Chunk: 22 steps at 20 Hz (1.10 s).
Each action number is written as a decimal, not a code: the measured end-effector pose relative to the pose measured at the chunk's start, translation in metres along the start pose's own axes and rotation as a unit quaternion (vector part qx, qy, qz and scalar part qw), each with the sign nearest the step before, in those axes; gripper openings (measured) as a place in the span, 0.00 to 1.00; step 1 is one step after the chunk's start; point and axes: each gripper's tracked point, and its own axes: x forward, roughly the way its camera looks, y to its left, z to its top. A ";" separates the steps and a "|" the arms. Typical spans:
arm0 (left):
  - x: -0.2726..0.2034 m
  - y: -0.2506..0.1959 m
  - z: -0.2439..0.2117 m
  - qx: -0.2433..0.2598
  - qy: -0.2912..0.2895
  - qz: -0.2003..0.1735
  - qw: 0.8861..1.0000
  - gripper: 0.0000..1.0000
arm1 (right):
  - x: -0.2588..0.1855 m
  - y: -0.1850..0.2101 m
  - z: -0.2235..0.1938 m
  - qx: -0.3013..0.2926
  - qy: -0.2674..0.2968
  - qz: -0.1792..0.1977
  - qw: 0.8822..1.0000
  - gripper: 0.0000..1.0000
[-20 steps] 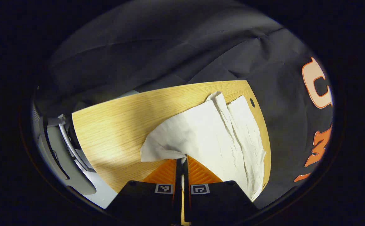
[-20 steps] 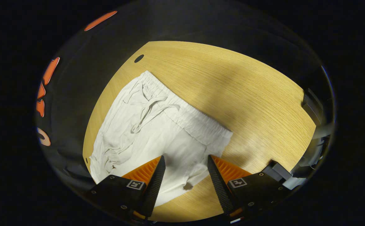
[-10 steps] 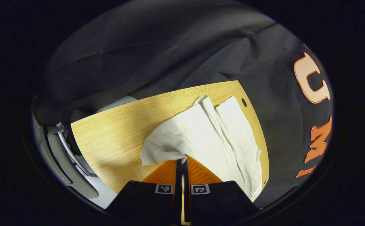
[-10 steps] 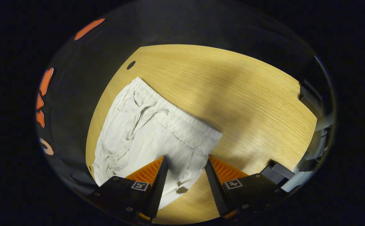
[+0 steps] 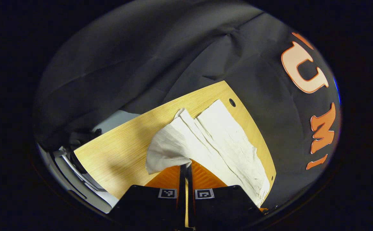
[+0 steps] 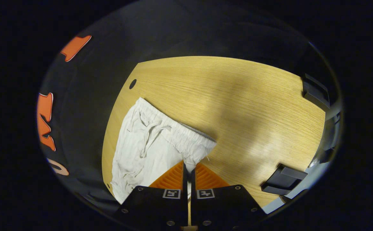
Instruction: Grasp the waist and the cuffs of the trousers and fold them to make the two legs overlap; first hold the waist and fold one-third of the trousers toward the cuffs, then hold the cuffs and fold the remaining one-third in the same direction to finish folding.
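White crinkled cotton trousers [image 6: 148,144] lie along my pale wooden bench's [image 6: 253,106] edge; my right gripper [image 6: 189,166], open a moment ago, now pinches the waist, my left gripper [image 5: 186,166] the cuff, so folding can begin.

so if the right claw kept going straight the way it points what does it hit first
The right claw is already shut on the trousers at the waistband; straight on it would push that cloth, then probably meet the bare table. Depth is unclear.

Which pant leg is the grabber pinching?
In the left gripper view, the left gripper pinches the nearer leg of the white cloth trousers, lifted and bunched; the farther leg lies flat.
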 end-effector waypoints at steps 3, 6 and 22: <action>0.003 -0.018 0.013 0.028 -0.003 -0.006 1.000 0.07 | -0.015 0.022 0.013 0.004 -0.011 0.026 1.000 0.04; 0.007 -0.038 0.029 0.057 -0.004 -0.012 0.998 0.08 | -0.018 0.049 0.025 0.009 -0.019 0.047 0.999 0.04; 0.078 -0.109 0.084 0.155 0.066 -0.016 0.986 0.07 | 0.011 0.150 0.070 -0.001 -0.029 0.066 0.997 0.03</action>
